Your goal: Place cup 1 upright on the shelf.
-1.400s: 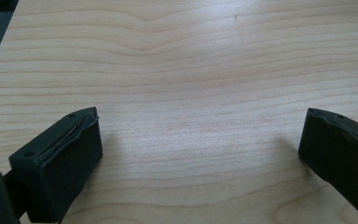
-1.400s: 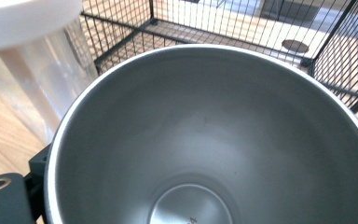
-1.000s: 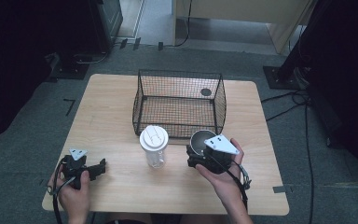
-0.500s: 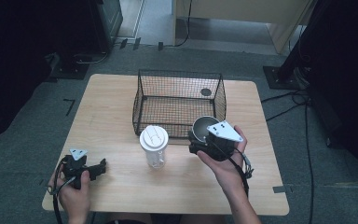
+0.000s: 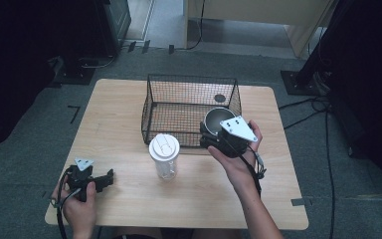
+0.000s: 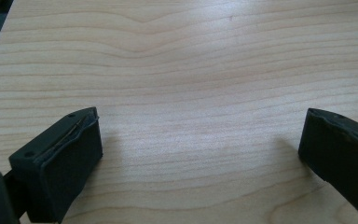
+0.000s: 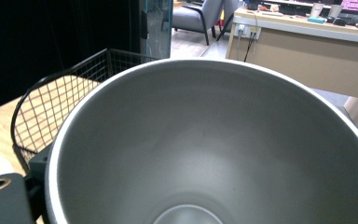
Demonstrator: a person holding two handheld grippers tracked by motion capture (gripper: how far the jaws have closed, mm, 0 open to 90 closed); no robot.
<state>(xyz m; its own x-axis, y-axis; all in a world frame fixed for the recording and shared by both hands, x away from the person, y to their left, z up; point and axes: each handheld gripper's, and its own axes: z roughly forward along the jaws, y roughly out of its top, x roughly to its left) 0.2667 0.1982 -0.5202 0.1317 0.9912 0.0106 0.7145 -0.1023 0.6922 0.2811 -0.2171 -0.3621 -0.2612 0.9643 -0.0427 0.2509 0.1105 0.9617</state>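
Observation:
A grey metal cup (image 5: 216, 118) hangs tilted above the front right rim of the black wire basket (image 5: 179, 133), with my right gripper (image 5: 210, 138) shut on its wall. In the right gripper view the cup's empty inside (image 7: 205, 154) opens toward the camera, and the basket (image 7: 51, 107) lies behind it to the left. A clear cup with a white lid (image 5: 164, 155) stands upright on the table in front of the basket. My left gripper (image 5: 107, 178) rests at the table's front left, its jaws wide open (image 6: 200, 149) over bare wood.
The wooden table (image 5: 119, 109) has free room on its left half and along its front edge. A small dark round thing (image 5: 220, 98) lies in the basket's far right corner. Dark equipment and cables stand on the floor around the table.
My right hand has lifted the metal cup off the table and carried it back toward the basket's front right rim. The left gripper has stayed put.

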